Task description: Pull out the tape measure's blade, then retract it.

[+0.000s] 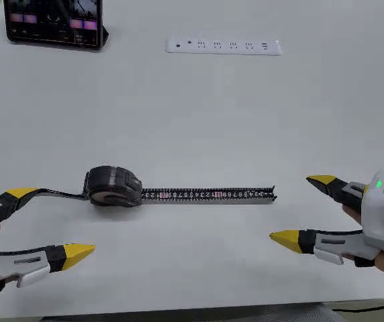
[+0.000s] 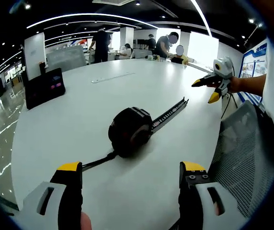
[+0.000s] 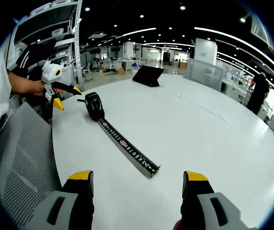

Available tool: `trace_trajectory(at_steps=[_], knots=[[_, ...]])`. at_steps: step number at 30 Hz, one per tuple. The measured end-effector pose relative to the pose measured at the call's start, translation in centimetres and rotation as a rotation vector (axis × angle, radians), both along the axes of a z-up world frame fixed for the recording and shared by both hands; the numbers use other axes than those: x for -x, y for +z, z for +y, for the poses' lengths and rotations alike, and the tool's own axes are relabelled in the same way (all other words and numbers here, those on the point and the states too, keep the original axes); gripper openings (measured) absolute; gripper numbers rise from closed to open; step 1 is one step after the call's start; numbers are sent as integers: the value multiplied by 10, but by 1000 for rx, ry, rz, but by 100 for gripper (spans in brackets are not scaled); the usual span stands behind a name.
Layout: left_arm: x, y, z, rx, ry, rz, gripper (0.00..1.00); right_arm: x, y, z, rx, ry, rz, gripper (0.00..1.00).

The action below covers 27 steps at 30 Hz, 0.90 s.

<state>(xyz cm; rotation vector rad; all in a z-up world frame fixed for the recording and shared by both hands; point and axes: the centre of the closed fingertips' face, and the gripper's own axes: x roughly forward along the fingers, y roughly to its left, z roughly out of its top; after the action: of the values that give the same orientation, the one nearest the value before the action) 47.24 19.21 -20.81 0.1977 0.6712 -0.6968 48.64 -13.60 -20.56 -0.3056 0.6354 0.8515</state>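
Left gripper (image 1: 52,221): my jaws stand wide apart with nothing between them, low over the table's near left.
Right gripper (image 1: 291,207): my jaws are spread too, holding nothing, just past the blade's hooked end with a gap between.
Strap (image 1: 61,194): a black cord runs from the case to my upper left jaw tip; I cannot tell whether they touch.
Tape measure (image 1: 113,186): the black case lies on the white table (image 1: 192,121), just ahead of my left gripper.
Blade (image 1: 205,195): drawn out, flat on the table, pointing at my right gripper.
Edges: the table's near edge runs close under both grippers.
Open room: bare tabletop stretches beyond the blade to a power strip (image 1: 223,45) and a tablet (image 1: 54,23) at the far side.
Gripper views add: a mesh chair back (image 2: 242,158) beside the table's curved rim, and each gripper seen from the other.
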Motion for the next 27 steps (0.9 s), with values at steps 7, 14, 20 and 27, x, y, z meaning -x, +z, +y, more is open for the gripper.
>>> trace_trajectory(at_steps=[7,14,20,27], knots=[[4,-1,3,15,43,-27,81,5,-5,2,-15,-22,-3,76],[10,-4,4,21,60,-25,82,13,-13,-2,-5,-39,17,78],[15,-4,7,38,85,-15,88,20,-15,-2,-9,-47,32,82],[26,-9,6,39,88,8,90,30,-20,0,-8,-36,52,85]])
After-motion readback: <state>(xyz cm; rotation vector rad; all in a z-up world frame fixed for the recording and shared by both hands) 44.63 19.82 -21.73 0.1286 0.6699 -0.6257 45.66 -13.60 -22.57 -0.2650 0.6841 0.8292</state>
